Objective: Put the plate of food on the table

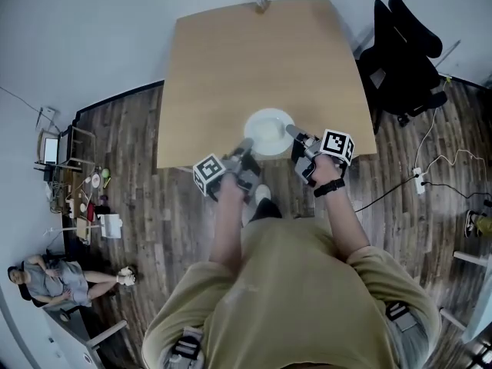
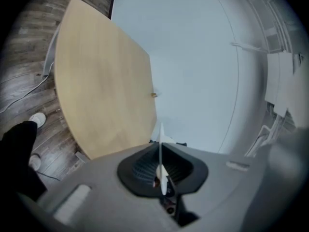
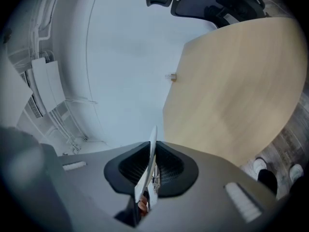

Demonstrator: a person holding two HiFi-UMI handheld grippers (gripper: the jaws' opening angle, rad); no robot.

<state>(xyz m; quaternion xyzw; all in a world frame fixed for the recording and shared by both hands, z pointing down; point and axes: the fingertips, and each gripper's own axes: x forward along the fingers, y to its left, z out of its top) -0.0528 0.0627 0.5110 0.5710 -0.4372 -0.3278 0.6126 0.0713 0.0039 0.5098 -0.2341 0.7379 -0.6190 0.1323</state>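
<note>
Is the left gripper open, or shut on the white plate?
Shut on the round white plate: in the left gripper view, the jaws of the left gripper press its thin rim from both sides.

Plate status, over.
Left gripper and right gripper shut on plate rim. Plate over table near edge, contact unclear. Small object at far edge, well clear.

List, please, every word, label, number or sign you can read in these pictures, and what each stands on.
No words, brands or numbers can be read in any view.
Left marker cube: black-and-white square pattern, no letters.
Right marker cube: likewise.
Plate: plain white.
Clutter on the floor at far left: too small to read.
</note>
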